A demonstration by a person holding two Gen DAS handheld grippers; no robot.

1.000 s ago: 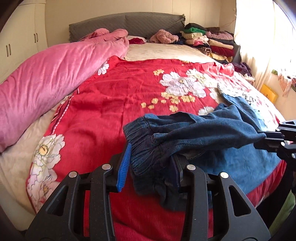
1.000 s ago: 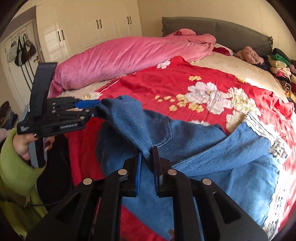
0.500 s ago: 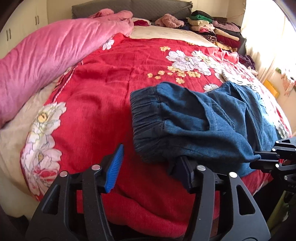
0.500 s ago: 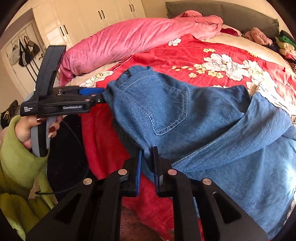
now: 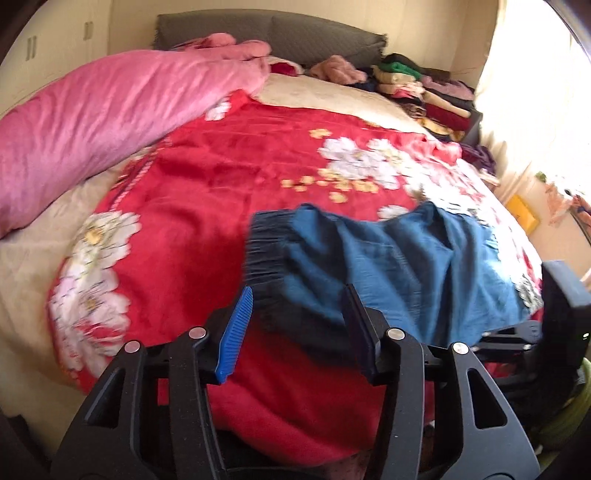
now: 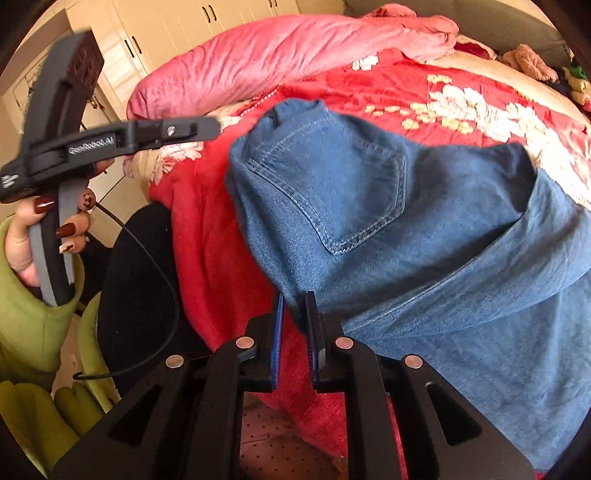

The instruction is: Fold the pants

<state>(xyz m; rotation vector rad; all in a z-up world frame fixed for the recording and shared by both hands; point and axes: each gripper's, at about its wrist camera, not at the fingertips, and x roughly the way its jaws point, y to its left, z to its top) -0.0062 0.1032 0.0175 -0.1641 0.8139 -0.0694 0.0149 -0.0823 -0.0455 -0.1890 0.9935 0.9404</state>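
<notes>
Blue denim pants (image 6: 332, 192) lie bunched on the red flowered blanket (image 6: 207, 240), back pocket up. Their dark elastic waistband (image 5: 266, 251) faces my left gripper. My right gripper (image 6: 294, 306) is shut on the near edge of the denim, low over the bed's front edge. My left gripper (image 5: 297, 295) holds nothing and its jaws are closing. Its blue pad (image 5: 236, 328) stands short of the waistband. In the right wrist view the left gripper (image 6: 210, 127) hangs left of the pants with a gap to the cloth. The right gripper (image 5: 554, 317) shows at the left wrist view's right edge.
A pink duvet (image 5: 96, 118) is piled along the bed's left side. Stacked folded clothes (image 5: 417, 88) sit by the grey headboard (image 5: 295, 37). Wardrobes (image 6: 177, 33) stand at the left. A hand in a green sleeve (image 6: 33, 321) holds the left gripper, with a black cable (image 6: 162, 280) hanging below.
My left gripper has let go of the waistband, opened and drawn back to the left. The pants have sunk onto the blanket, pocket side up. My right gripper came down with them, still shut.
</notes>
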